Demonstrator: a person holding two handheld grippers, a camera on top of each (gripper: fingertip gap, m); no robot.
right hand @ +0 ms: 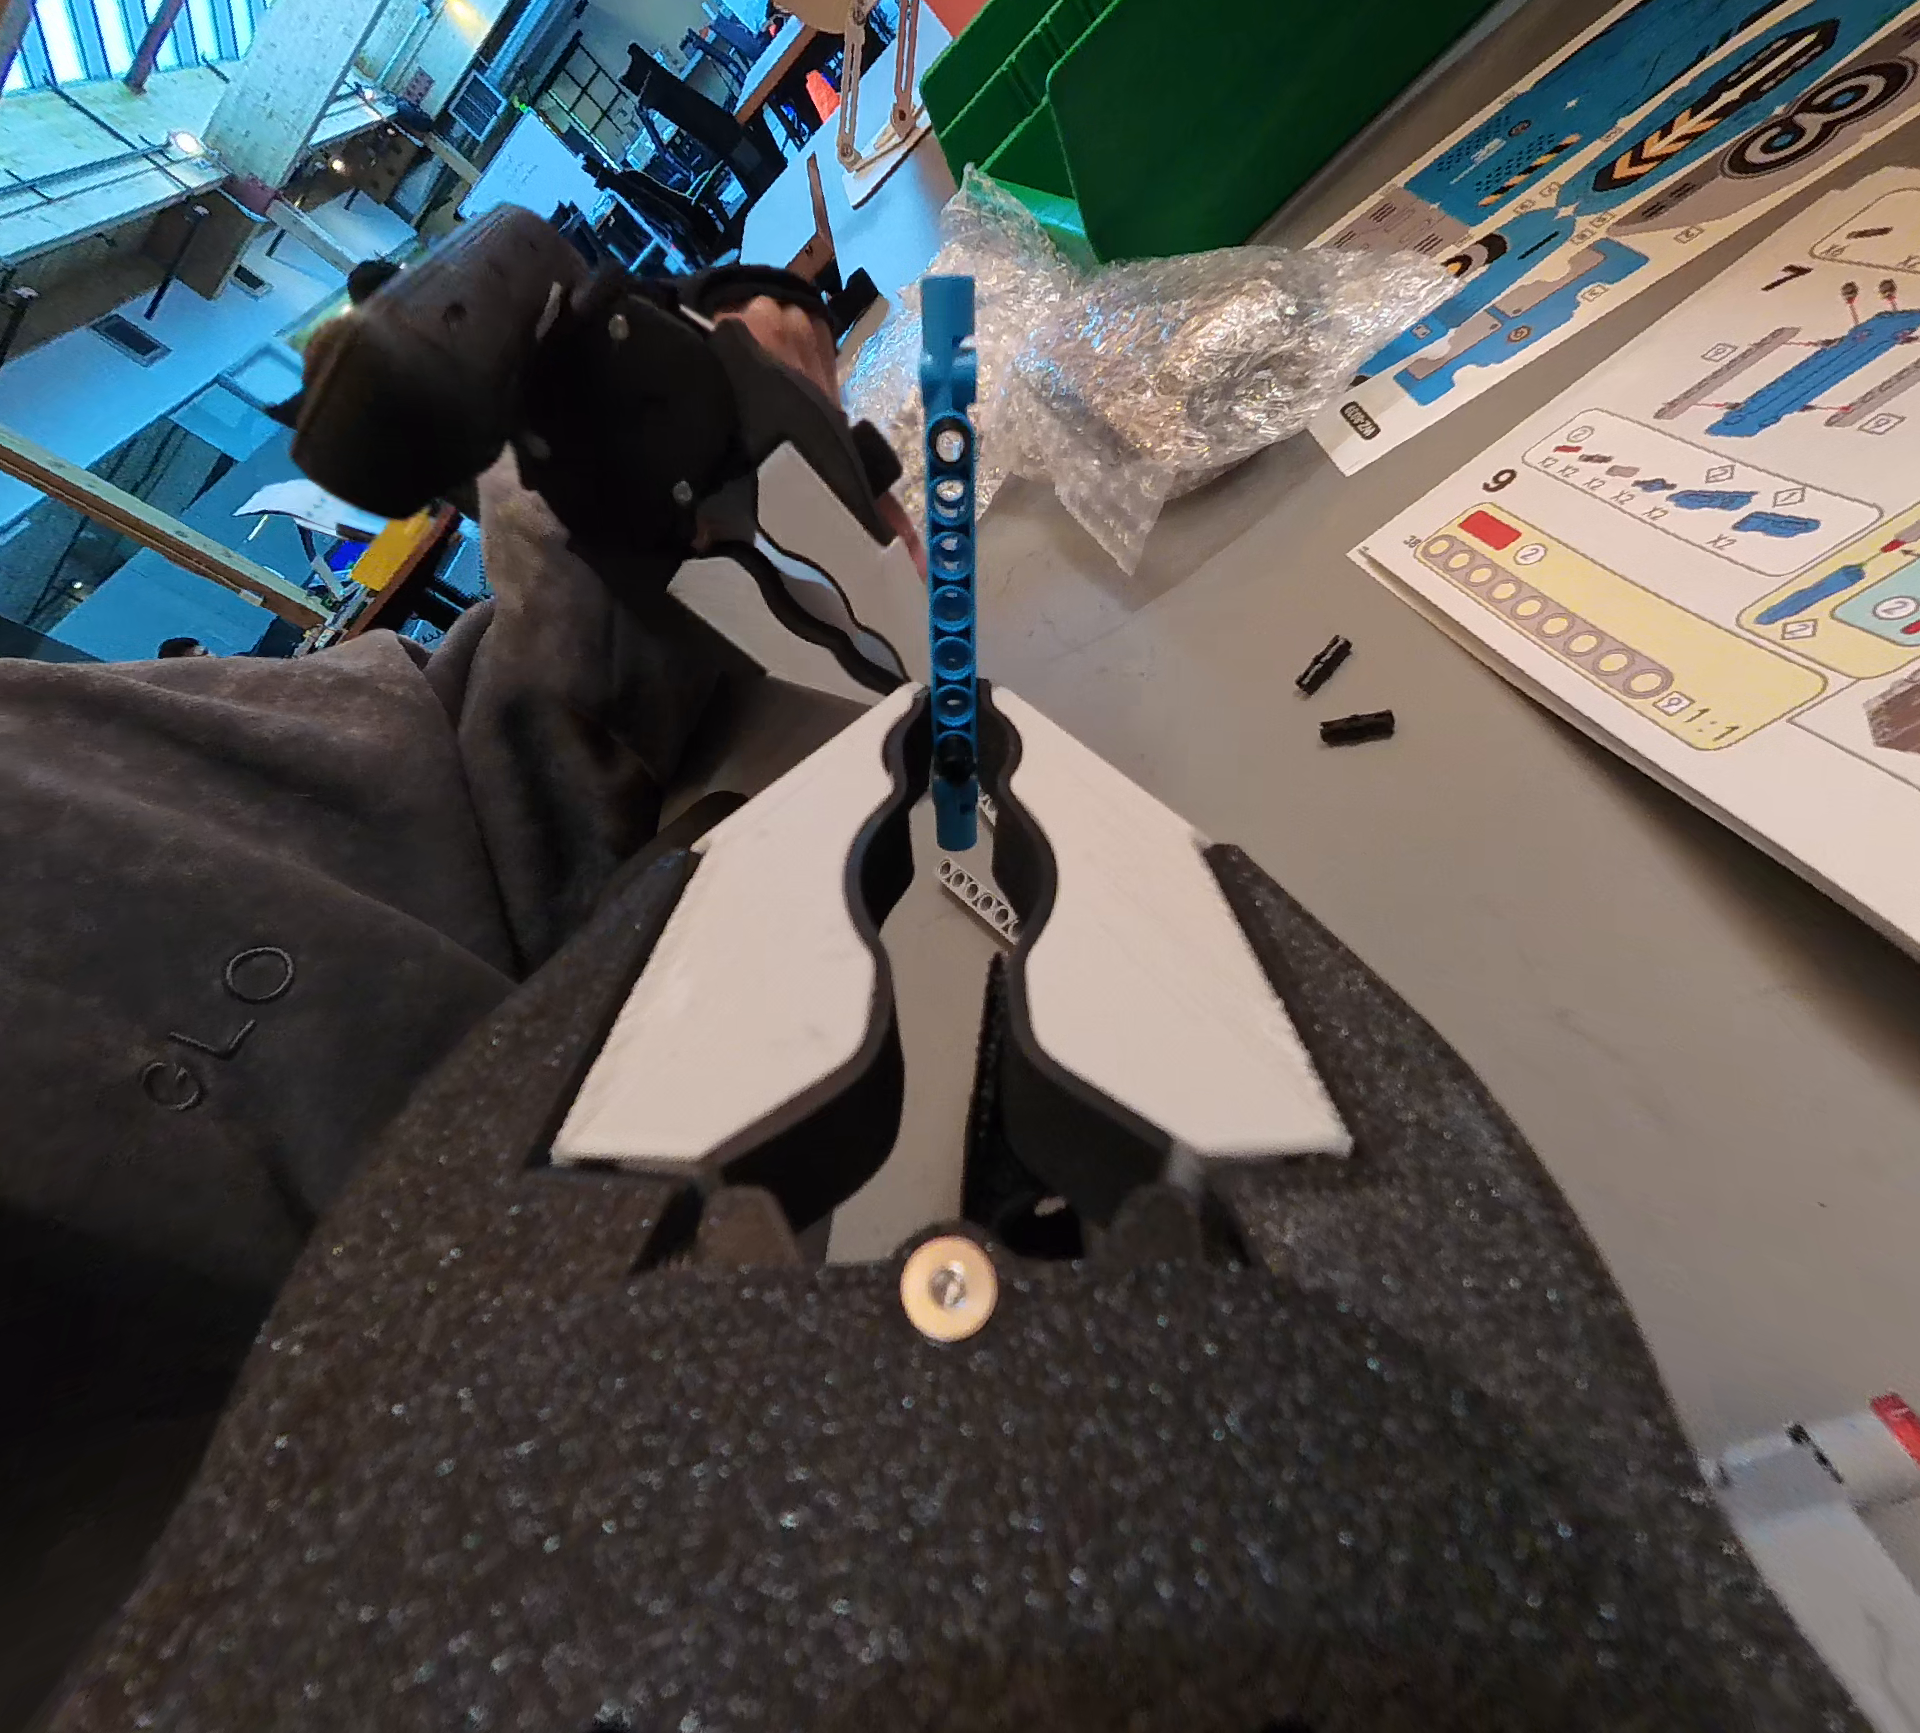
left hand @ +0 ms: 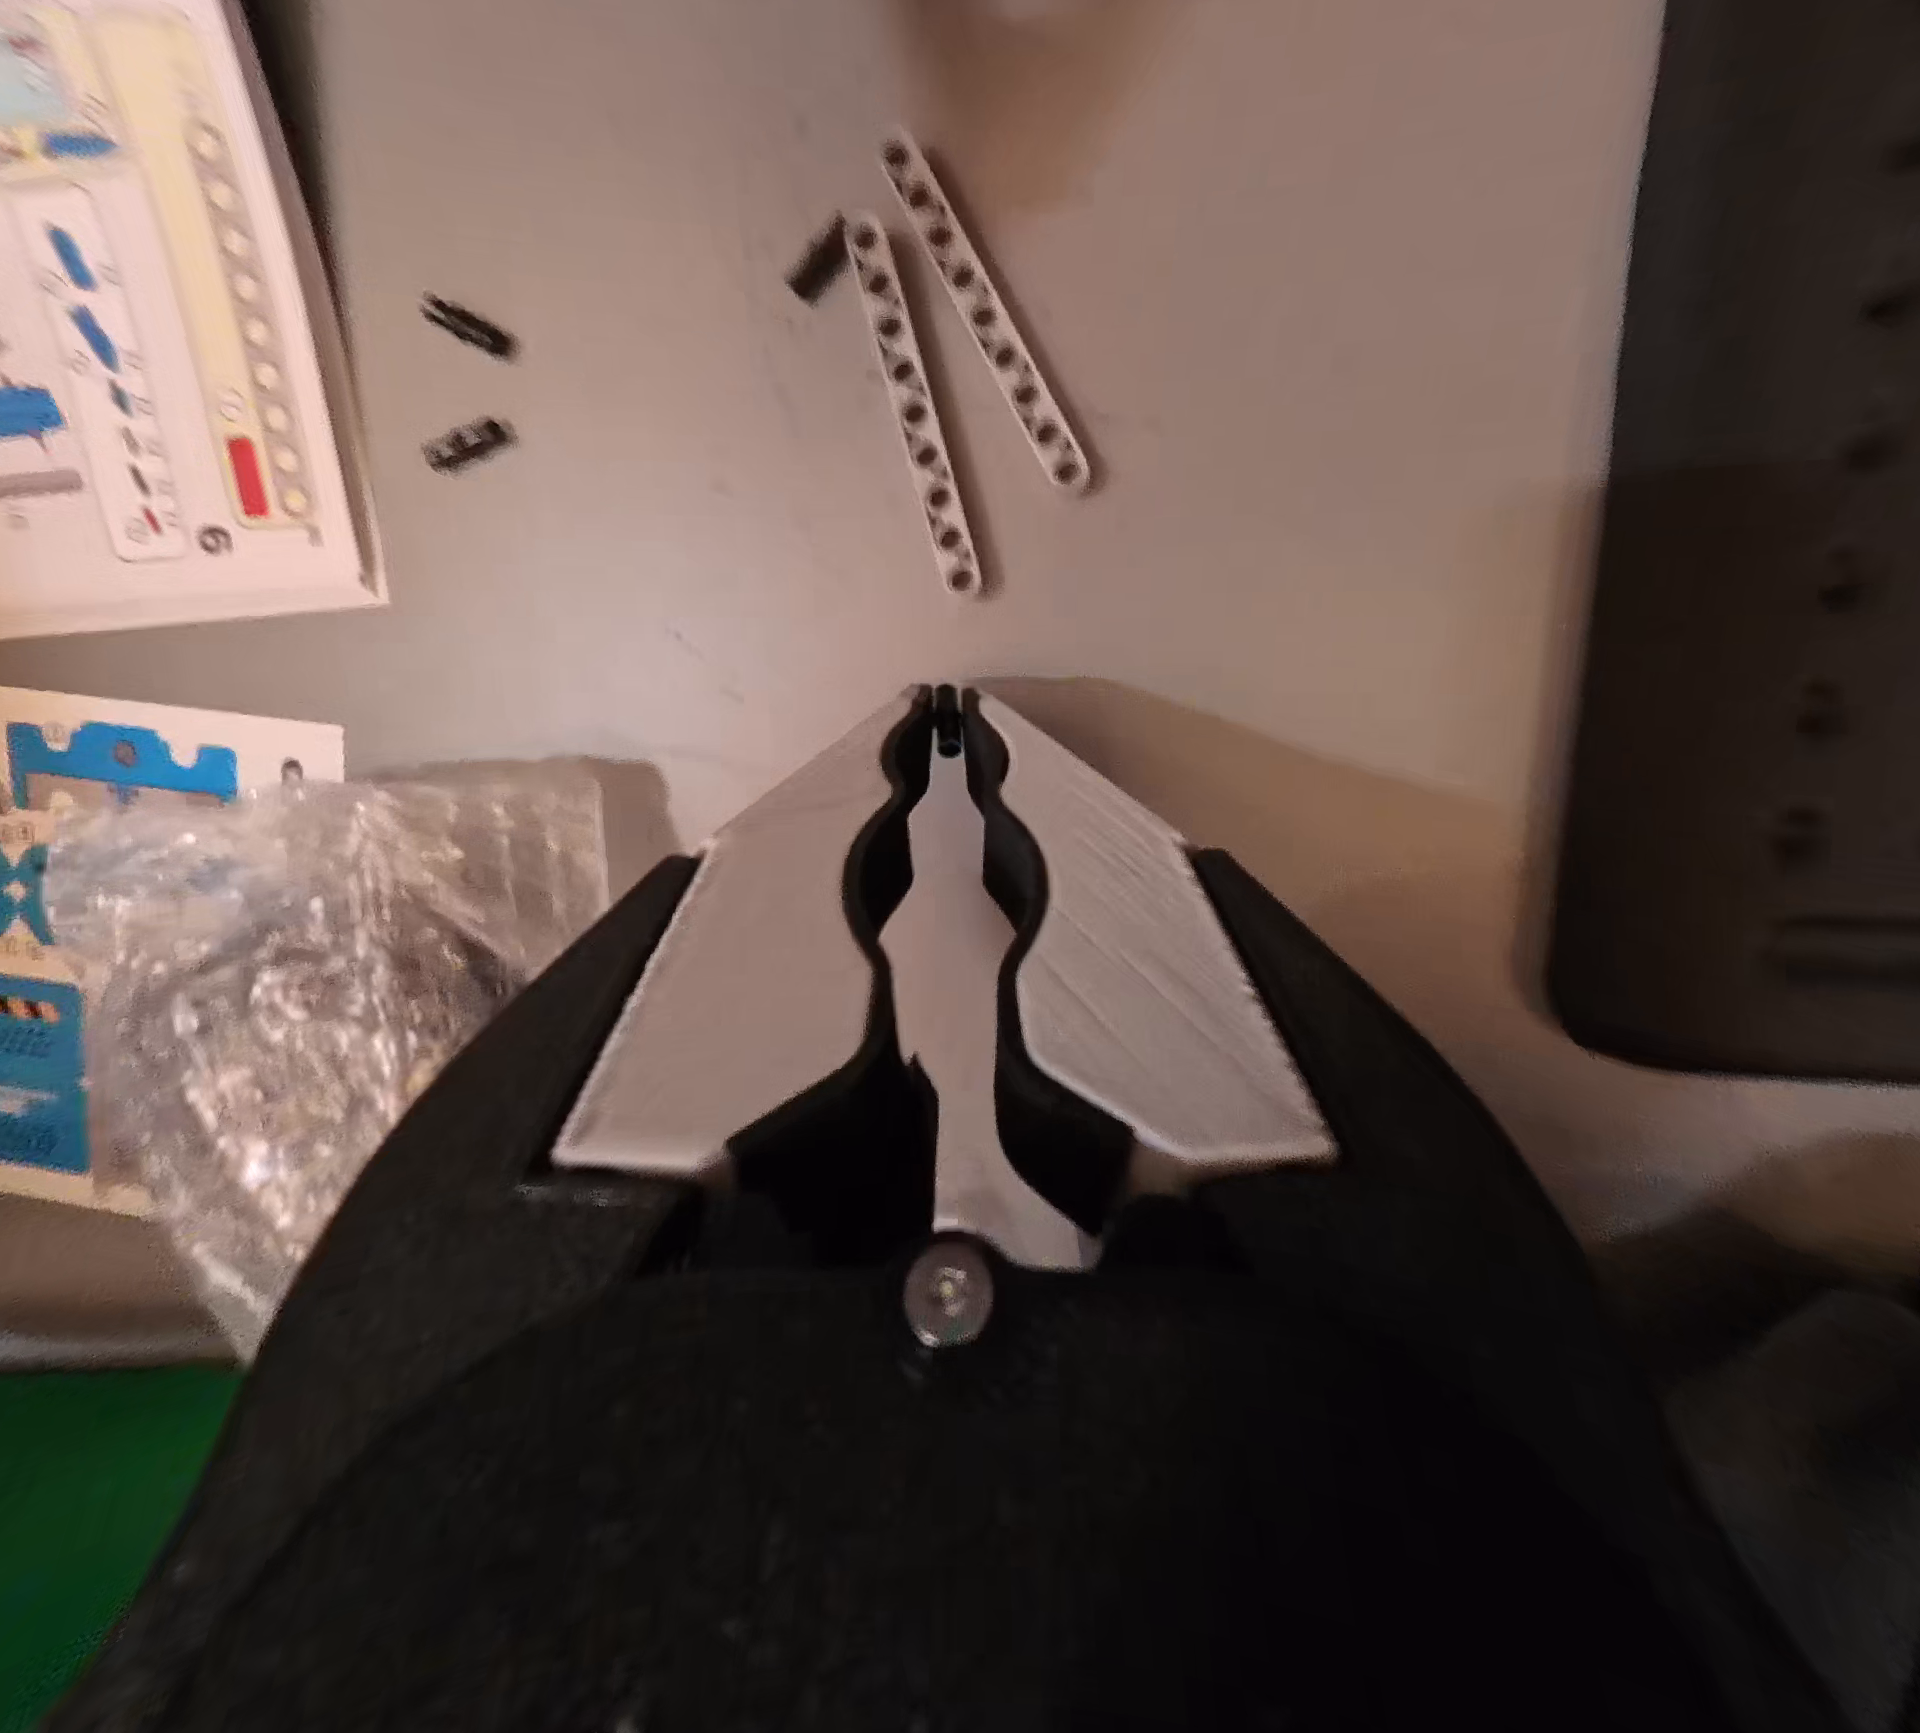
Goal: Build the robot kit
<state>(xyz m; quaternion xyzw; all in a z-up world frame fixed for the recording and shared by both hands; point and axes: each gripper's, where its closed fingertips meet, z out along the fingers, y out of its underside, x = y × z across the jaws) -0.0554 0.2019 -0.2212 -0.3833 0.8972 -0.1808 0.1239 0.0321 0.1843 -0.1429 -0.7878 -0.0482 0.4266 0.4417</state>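
My left gripper (left hand: pixel 945 696) is shut on a small black pin (left hand: pixel 947 729), held above the grey table. Beyond it lie two white perforated beams (left hand: pixel 982 312), side by side, with a black pin (left hand: pixel 817 258) at their far end. Two more black pins (left hand: pixel 468 384) lie to the left. My right gripper (right hand: pixel 951 696) is shut on a long blue perforated beam (right hand: pixel 948 540) that stands upright, with a black pin (right hand: pixel 953 756) in it near the jaws. The left gripper (right hand: pixel 582 426) also shows in the right wrist view, just left of the blue beam.
An open instruction booklet (left hand: pixel 156 281) (right hand: pixel 1662 561) lies on the table. A crumpled clear bag (left hand: pixel 291 956) (right hand: pixel 1143 353) and a sticker sheet (right hand: pixel 1621 156) lie near it. Green bins (right hand: pixel 1247 42) stand behind. A dark block (left hand: pixel 1766 436) lies at the right. A person's grey sleeve (right hand: pixel 260 904) is close. There is about 12 centimeters between the tips of the two grippers. The dark block (left hand: pixel 1766 436) lies some 15 centimeters from my left tips, 20 centimeters from my right tips.
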